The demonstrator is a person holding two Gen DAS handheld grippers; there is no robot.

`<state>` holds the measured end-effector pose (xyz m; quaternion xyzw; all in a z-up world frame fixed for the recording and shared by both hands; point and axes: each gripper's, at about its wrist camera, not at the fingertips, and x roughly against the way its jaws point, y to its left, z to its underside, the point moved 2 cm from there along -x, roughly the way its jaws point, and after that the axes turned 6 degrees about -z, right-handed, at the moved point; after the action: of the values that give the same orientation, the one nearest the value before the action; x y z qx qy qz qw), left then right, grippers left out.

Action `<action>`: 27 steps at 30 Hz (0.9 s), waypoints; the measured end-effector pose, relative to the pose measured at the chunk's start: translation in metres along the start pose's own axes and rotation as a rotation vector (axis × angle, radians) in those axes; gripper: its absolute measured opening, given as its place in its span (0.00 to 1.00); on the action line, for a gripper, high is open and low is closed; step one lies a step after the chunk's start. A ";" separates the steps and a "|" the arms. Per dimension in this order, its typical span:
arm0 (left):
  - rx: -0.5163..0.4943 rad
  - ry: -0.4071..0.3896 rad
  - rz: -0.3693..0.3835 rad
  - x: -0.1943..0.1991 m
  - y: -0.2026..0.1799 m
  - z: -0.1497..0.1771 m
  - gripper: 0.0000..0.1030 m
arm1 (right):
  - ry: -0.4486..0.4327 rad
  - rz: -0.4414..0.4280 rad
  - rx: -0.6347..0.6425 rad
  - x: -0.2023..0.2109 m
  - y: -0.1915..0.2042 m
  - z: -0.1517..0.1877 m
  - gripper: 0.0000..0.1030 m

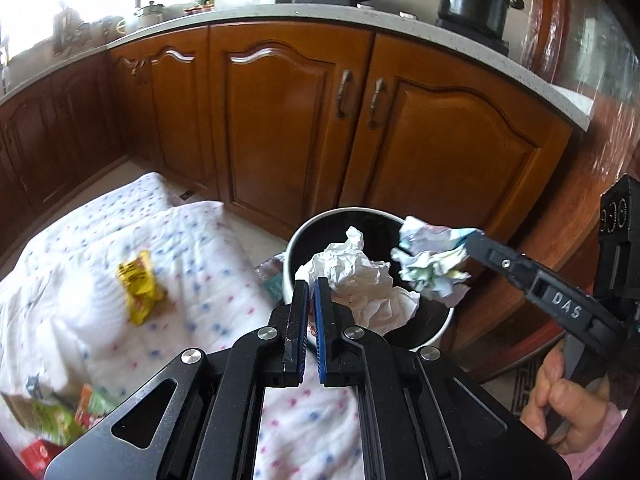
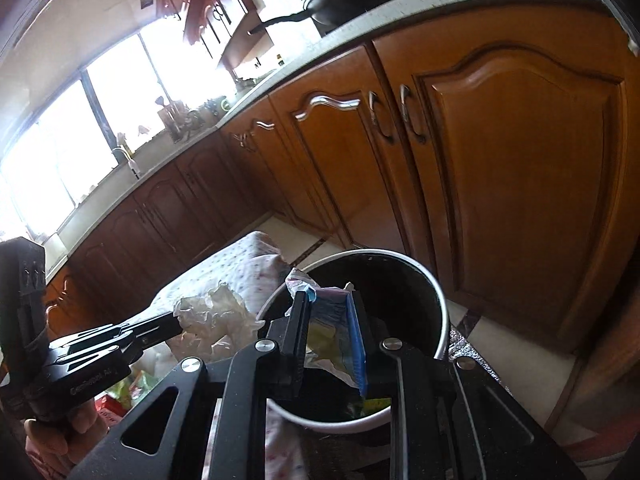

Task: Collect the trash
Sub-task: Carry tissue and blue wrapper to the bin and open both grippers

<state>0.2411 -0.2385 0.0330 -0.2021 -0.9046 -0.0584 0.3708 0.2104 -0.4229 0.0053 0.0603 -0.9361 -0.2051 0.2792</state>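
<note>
My left hand-held gripper [image 1: 311,292] is pinched nearly shut on one edge of a crumpled white paper wad [image 1: 360,284], which bulges out to the right of the tips, at the centre of the left wrist view, over the round white-rimmed bin with a dark inside [image 1: 320,222]. My right hand-held gripper [image 2: 330,308] is clamped on a crumpled printed paper ball with blue and green patches [image 1: 430,264]; it reaches in from the right edge of that view and hangs above the bin's mouth.

Both wads look very light, soft and springy. I judge they will crush under the pads and drop freely once released, though a loose flap could snag on a finger. A bite across a thick fold holds better than a thin corner.

More trash lies on the white dotted cloth [image 1: 200,248] at lower left: a yellow crinkled wrapper [image 1: 139,288], probably slippery foil, best nipped at its raised crease, and blurred green and red packets [image 1: 64,416] at the bottom left corner.
</note>
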 end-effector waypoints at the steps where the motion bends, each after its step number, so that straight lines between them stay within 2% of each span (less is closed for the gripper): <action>1: -0.008 0.003 0.000 -0.004 -0.004 -0.002 0.03 | 0.003 0.000 -0.005 -0.003 -0.004 -0.003 0.19; 13: -0.052 0.064 -0.007 -0.047 -0.029 -0.004 0.03 | 0.048 0.023 -0.018 -0.023 -0.023 -0.005 0.20; 15: -0.058 0.068 -0.014 -0.051 -0.032 -0.004 0.04 | 0.054 0.029 -0.027 -0.026 -0.026 -0.003 0.24; 17: -0.052 0.078 -0.013 -0.055 -0.032 -0.003 0.07 | 0.063 0.032 -0.040 -0.028 -0.029 -0.002 0.33; 19: -0.043 0.095 -0.004 -0.057 -0.034 -0.002 0.16 | 0.055 0.029 -0.052 -0.026 -0.031 0.000 0.51; 20: -0.040 0.093 -0.002 -0.057 -0.033 -0.001 0.26 | 0.050 0.026 -0.053 -0.024 -0.031 0.001 0.53; 21: -0.038 0.089 -0.004 -0.055 -0.032 0.000 0.41 | 0.045 0.023 -0.053 -0.022 -0.030 0.002 0.54; 22: -0.034 0.080 -0.008 -0.052 -0.031 0.002 0.48 | 0.039 0.022 -0.053 -0.020 -0.030 0.002 0.54; 23: -0.030 0.067 -0.012 -0.049 -0.029 0.004 0.53 | 0.034 0.019 -0.055 -0.017 -0.029 0.003 0.56; 25: -0.021 0.062 -0.020 -0.043 -0.023 0.009 0.53 | 0.024 0.007 -0.058 -0.012 -0.025 0.006 0.69; 27: 0.007 0.061 -0.027 -0.037 -0.014 0.016 0.53 | 0.003 -0.014 -0.063 -0.004 -0.018 0.011 0.77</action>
<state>0.2486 -0.2595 -0.0033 -0.1866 -0.8958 -0.0662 0.3979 0.2078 -0.4343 -0.0121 0.0581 -0.9283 -0.2363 0.2810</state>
